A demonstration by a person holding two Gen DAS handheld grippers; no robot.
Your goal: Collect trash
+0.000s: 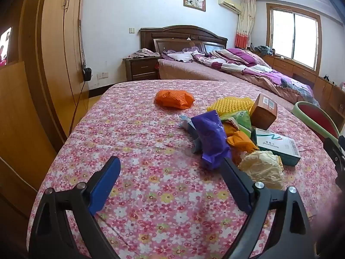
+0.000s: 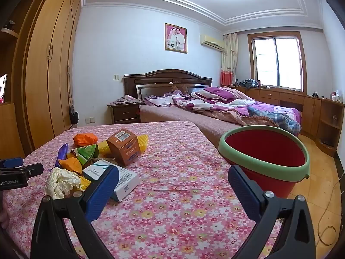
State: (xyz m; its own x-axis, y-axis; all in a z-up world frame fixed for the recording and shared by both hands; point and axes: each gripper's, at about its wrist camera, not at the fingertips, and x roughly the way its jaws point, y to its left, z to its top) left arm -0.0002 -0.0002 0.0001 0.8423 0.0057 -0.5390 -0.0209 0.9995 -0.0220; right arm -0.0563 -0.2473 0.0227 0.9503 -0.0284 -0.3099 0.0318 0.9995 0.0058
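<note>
A pile of trash lies on the floral cloth (image 1: 151, 172): a purple wrapper (image 1: 210, 138), a crumpled white paper (image 1: 263, 170), a brown box (image 1: 263, 111), a green-and-white carton (image 1: 278, 145), a yellow mesh piece (image 1: 230, 104) and an orange mesh bundle (image 1: 174, 98). My left gripper (image 1: 170, 161) is open just short of the purple wrapper, holding nothing. My right gripper (image 2: 172, 174) is open too, empty, with the carton (image 2: 117, 178) by its left finger and the red bucket (image 2: 265, 159) with a green rim to its right. The left gripper (image 2: 13, 169) shows at that view's left edge.
The cloth-covered table (image 2: 183, 194) stands against a bed (image 2: 215, 112) with purple bedding. A tall wooden wardrobe (image 1: 49, 54) lines the left side. Low cabinets (image 2: 312, 110) run under the window. A cable (image 2: 327, 222) trails on the tiled floor at right.
</note>
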